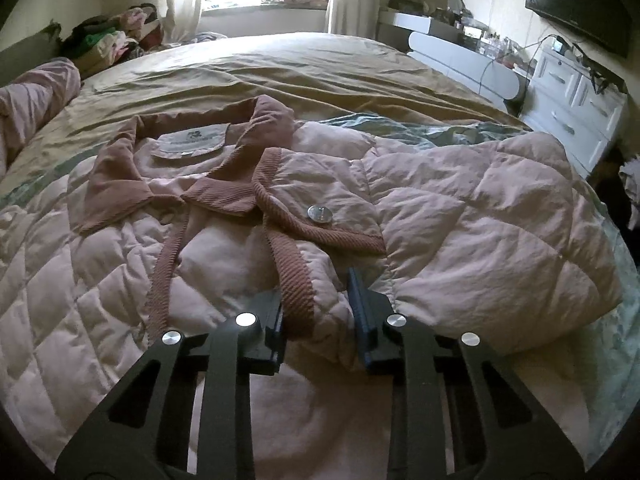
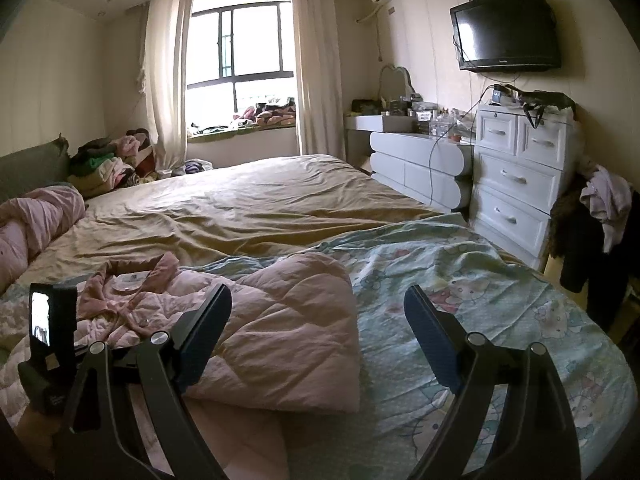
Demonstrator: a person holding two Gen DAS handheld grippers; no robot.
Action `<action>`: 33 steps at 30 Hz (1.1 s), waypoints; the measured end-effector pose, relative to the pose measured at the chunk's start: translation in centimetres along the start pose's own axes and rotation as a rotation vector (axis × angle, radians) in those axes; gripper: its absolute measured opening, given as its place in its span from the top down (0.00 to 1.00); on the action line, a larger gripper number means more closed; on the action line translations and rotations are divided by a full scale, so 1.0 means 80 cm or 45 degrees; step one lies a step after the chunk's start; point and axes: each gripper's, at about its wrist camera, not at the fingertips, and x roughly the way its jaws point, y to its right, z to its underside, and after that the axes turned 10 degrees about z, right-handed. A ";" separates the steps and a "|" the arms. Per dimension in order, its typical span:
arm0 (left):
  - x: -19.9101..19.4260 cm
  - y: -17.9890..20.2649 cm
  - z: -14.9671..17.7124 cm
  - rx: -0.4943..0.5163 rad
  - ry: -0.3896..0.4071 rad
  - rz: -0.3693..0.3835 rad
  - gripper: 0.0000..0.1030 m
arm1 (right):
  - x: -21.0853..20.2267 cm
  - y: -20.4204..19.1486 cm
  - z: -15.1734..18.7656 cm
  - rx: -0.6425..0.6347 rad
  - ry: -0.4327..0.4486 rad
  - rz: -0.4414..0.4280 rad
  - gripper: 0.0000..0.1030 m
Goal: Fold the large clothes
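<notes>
1. Quilted pink jacket, spread front-up on the bed; its brown ribbed collar lies toward 12 o'clock in the left wrist view, with a round metal snap button just right of the collar's meeting point.
2. Left gripper, at 6 o'clock in its own view: the jaws stand narrowly apart and pinch a bunched fold of the jacket's front edge, including its brown ribbed trim.
3. Right gripper, at 6 o'clock in its own view: the jaws stand wide apart above the bed, nothing between them. The folded-over part of the jacket lies under the left finger; the cartoon-print sheet lies under the right finger.
4. Background, right wrist view: window at 12 o'clock, wall television at 1 o'clock, white chest of drawers at 3 o'clock, a heap of clothes at 10 o'clock.
</notes>
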 end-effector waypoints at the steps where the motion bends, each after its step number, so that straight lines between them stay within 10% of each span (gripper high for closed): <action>1: -0.002 -0.002 0.000 -0.005 0.004 0.000 0.83 | 0.000 0.000 0.000 -0.001 0.002 0.001 0.15; 18: -0.079 -0.068 -0.018 0.020 0.183 -0.221 0.87 | 0.000 -0.043 -0.004 -0.034 -0.010 -0.025 0.15; 33: -0.146 -0.230 -0.003 -0.065 0.188 -0.484 0.87 | 0.028 -0.130 0.010 -0.090 -0.120 -0.099 0.15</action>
